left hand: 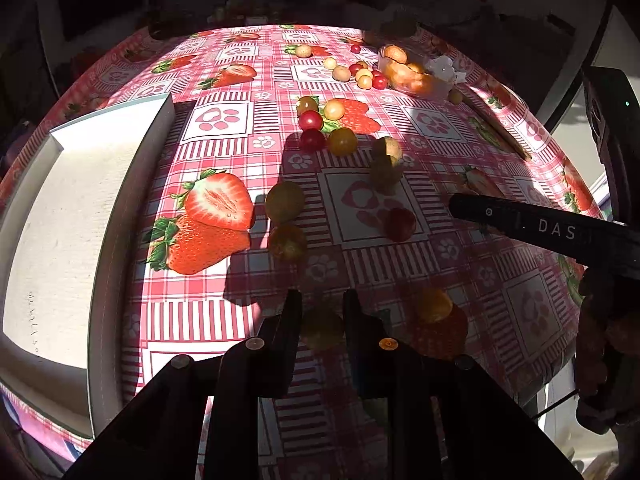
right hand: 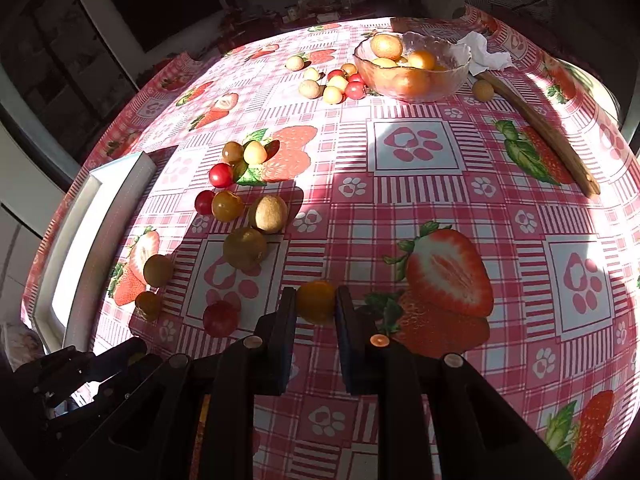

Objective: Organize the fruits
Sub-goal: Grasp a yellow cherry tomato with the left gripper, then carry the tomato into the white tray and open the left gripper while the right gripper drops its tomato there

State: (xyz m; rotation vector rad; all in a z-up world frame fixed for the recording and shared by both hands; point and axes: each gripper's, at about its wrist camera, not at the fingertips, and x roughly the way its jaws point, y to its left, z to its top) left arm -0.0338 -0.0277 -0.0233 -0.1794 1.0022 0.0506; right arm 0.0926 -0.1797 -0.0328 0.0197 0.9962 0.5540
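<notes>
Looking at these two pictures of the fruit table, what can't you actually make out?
- Left wrist view: the fruit between the left gripper lies in shadow; its colour is unclear.
- Left wrist view: the white tray is cut off by the picture's edge.
- Right wrist view: the glass bowl hides how many fruits lie inside.
- Both views: the room behind the table is too dark.

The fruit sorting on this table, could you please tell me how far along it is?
Barely started. Done: a few orange fruits sit in the glass bowl, while the white tray is empty. In hand: the left tongs are shut on a greenish fruit, and the right tongs on an orange fruit. Left: the loose fruits near the bowl and mid-table.
</notes>
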